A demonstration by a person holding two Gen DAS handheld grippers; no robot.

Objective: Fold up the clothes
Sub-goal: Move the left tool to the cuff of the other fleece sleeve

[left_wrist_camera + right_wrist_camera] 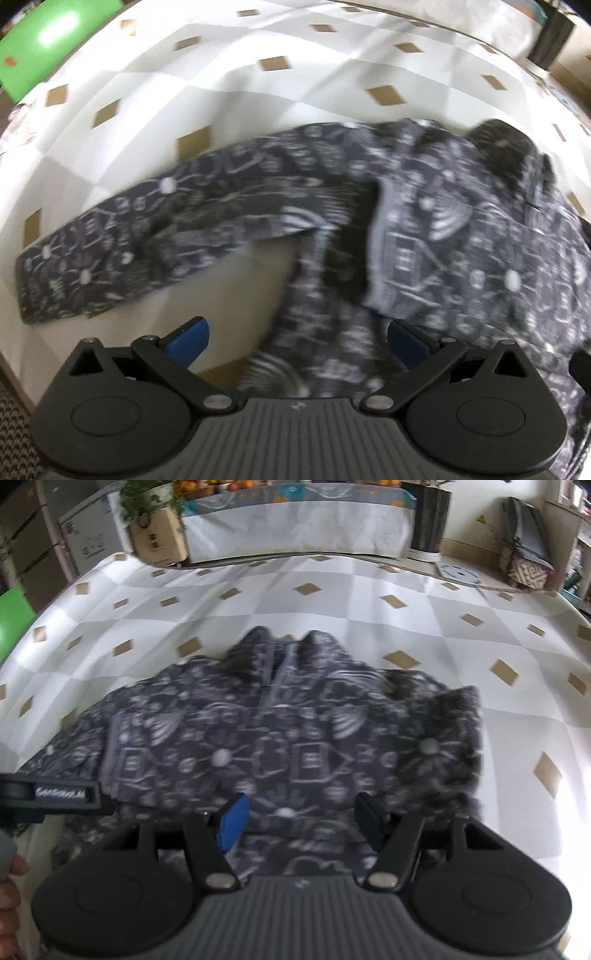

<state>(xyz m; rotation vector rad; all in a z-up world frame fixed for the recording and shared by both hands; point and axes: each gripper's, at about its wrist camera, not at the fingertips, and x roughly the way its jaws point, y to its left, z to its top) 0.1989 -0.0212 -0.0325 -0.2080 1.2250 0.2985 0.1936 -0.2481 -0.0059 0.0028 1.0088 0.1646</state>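
Blue-padded hand-held gripper open, empty

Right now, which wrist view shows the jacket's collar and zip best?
The right wrist view: the collar sits centred above the zip. The left wrist view shows the jacket sideways and blurred, mostly one outstretched sleeve.

Left gripper: mine, aimed steeply down, blue pads spread wide, nothing pinched. Right gripper: tilted down, jaws apart, pads pressing nothing.
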